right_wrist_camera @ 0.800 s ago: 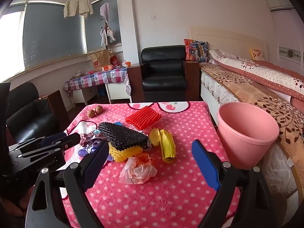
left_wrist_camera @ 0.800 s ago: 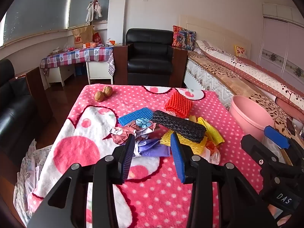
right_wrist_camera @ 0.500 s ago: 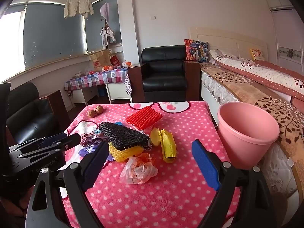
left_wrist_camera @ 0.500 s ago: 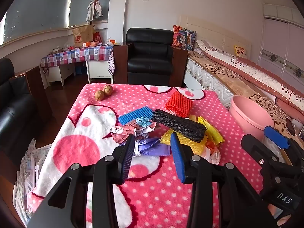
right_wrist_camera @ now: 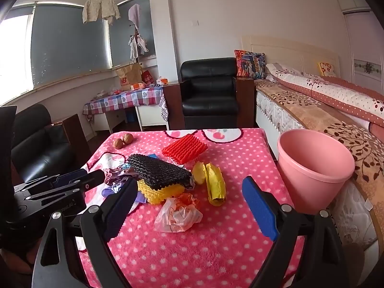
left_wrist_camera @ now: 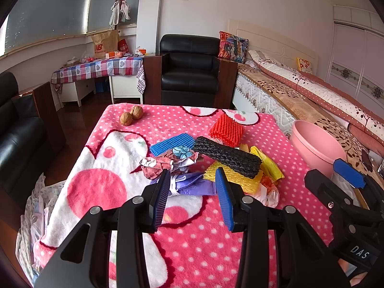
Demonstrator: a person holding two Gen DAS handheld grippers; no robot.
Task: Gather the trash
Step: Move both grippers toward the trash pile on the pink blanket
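Both hand-held grippers up over the near side of the tabletop (left_wrist_camera: 192, 240), tipped down a little toward the trash. Left hand-held gripper (left_wrist_camera: 192, 180): pads apart, nothing between them, just short of a purple wrapper (left_wrist_camera: 192, 188). Right hand-held gripper (right_wrist_camera: 189, 192): pads wide apart, empty too, aimed at a crinkly plastic bag (right_wrist_camera: 178, 212).

Trash all in one heap in the middle of the tabletop, on a pink spotty blanket. Black foam net (left_wrist_camera: 228, 156) lying on top of a yellow foam net (left_wrist_camera: 234, 180). Red foam net (left_wrist_camera: 226, 129) behind, blue foam net (left_wrist_camera: 171, 144) to the left, crumpled paper (left_wrist_camera: 156, 168) just beside the purple wrapper. Shiny yellow wrapper (right_wrist_camera: 214, 184) on the right of the heap. Pink bucket (right_wrist_camera: 314, 168) off the right edge of the tabletop, next to the bed (right_wrist_camera: 312, 110), with nothing seen inside.

Things that could go wrong:
- Pinching the fluffy blanket along with a wrapper, and so tugging the whole heap.
- Grabbing one net and dragging its neighbour, since the pieces touch and overlap.
- Losing the thin bag or paper on the way: light, floppy, easy to slip from the pads.
- Letting go too soon and dropping trash between tabletop and bucket.
- Bumping the two hand-held grippers together, being so near each other.
- Knocking the two walnuts (left_wrist_camera: 131, 116) at the far left corner; probably not trash, and round enough to roll off.
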